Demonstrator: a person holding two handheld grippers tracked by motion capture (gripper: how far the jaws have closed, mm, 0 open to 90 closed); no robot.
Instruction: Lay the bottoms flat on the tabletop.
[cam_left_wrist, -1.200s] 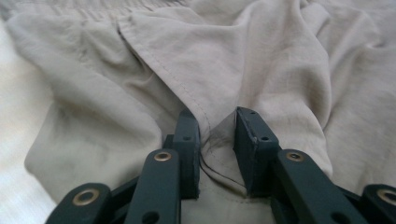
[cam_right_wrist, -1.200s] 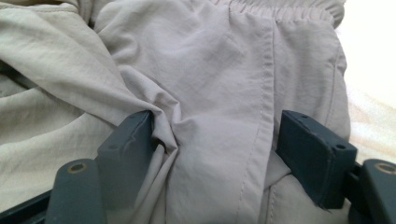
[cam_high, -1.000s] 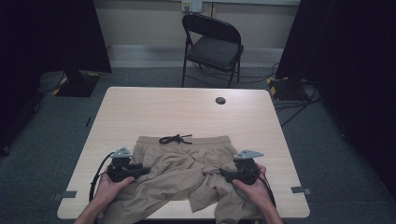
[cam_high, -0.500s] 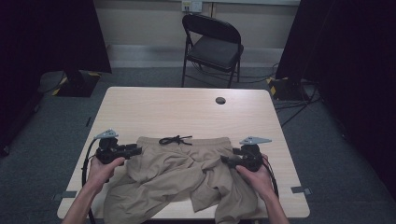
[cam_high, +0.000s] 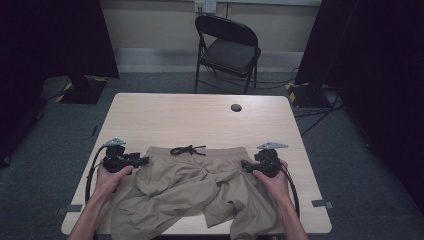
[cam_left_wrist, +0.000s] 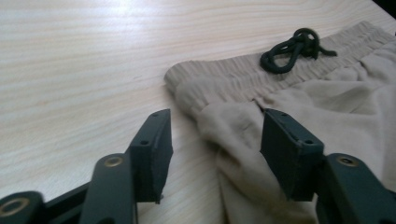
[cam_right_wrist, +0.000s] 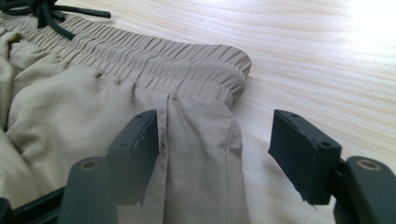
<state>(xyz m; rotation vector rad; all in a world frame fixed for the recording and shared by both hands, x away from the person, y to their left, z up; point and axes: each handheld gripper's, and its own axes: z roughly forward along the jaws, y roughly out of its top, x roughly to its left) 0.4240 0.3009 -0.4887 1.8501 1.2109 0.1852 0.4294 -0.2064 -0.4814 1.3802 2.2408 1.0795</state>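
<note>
Shorts (cam_high: 200, 192) of beige cloth lie crumpled on the near half of the worktop (cam_high: 200, 120), waistband away from the person, the legs reaching the near edge. The left gripper (cam_high: 142, 161) and right gripper (cam_high: 245, 164) each stand at one waistband corner, jaws wide open and holding nothing, the side seam between them. The step seems to be the approach for grasping; next, each must close on its corner. Beyond the black drawstring (cam_high: 187, 149) the wood is free for spreading the shorts.
</note>
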